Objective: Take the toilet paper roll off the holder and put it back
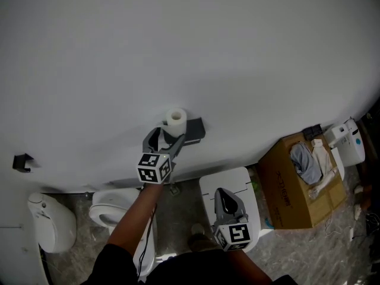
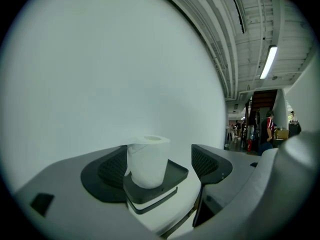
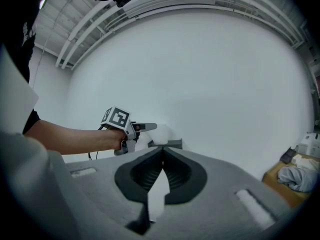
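Left gripper we hold released, toilet paper roll upright on holder just ahead; right gripper we hold clenched, empty.

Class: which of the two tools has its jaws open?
The left tool: its jaws stand apart, the toilet paper roll showing between them. The right tool has them closed together.

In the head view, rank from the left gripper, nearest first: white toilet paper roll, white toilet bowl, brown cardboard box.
1. White toilet paper roll, between the left gripper's jaws.
2. White toilet bowl, below left.
3. Brown cardboard box, far right.
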### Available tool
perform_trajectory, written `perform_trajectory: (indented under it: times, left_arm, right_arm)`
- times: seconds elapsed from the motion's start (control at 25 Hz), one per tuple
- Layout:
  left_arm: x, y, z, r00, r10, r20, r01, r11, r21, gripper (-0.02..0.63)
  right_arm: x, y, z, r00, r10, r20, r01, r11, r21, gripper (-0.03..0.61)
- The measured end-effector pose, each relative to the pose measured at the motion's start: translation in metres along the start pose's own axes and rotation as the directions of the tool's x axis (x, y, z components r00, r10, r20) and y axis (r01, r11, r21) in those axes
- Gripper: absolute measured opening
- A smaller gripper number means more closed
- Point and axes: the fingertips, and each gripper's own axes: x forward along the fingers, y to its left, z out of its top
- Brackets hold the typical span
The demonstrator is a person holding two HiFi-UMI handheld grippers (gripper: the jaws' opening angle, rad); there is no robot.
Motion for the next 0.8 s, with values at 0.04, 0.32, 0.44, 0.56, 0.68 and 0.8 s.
perform_trajectory:
  times: [0.04, 0.32, 0.44, 0.56, 0.68, 0.8]
  left_arm:
    - [-0.012, -0.003, 0.001, 1.000, 0.000, 0.007, 0.000, 1.000, 0.003, 0.395]
    - [-0.135, -0.028, 0.000, 0.998, 0.029, 0.059, -0.028, 1.000, -0.013, 0.394]
    - [-0.190, -0.044, -0.003, 0.996, 0.040, 0.077, -0.038, 0.999, -0.030, 0.393]
    - [-0.245, -0.061, -0.003, 0.992, 0.042, 0.117, -0.034, 0.997, -0.068, 0.367]
    - [-0.296, -0.073, -0.007, 0.987, 0.060, 0.149, -0.044, 0.993, -0.106, 0.236]
    - [-0.339, -0.078, -0.020, 0.985, 0.101, 0.137, -0.084, 0.989, -0.125, 0.089]
  right_arm:
    - [-0.003, 0.003, 0.001, 1.000, 0.005, 0.014, -0.005, 1.000, 0.002, -0.002]
    - [-0.029, 0.037, 0.017, 0.994, 0.049, 0.100, -0.049, 0.999, -0.002, -0.002]
    - [-0.039, 0.056, 0.012, 0.995, 0.058, 0.085, -0.058, 0.998, 0.000, -0.002]
    - [-0.051, 0.081, 0.011, 0.993, 0.079, 0.084, -0.080, 0.997, 0.003, -0.002]
    - [-0.065, 0.108, 0.014, 0.989, 0.109, 0.097, -0.110, 0.994, 0.001, -0.002]
    - [-0.078, 0.129, 0.011, 0.987, 0.126, 0.097, -0.126, 0.992, -0.006, -0.002]
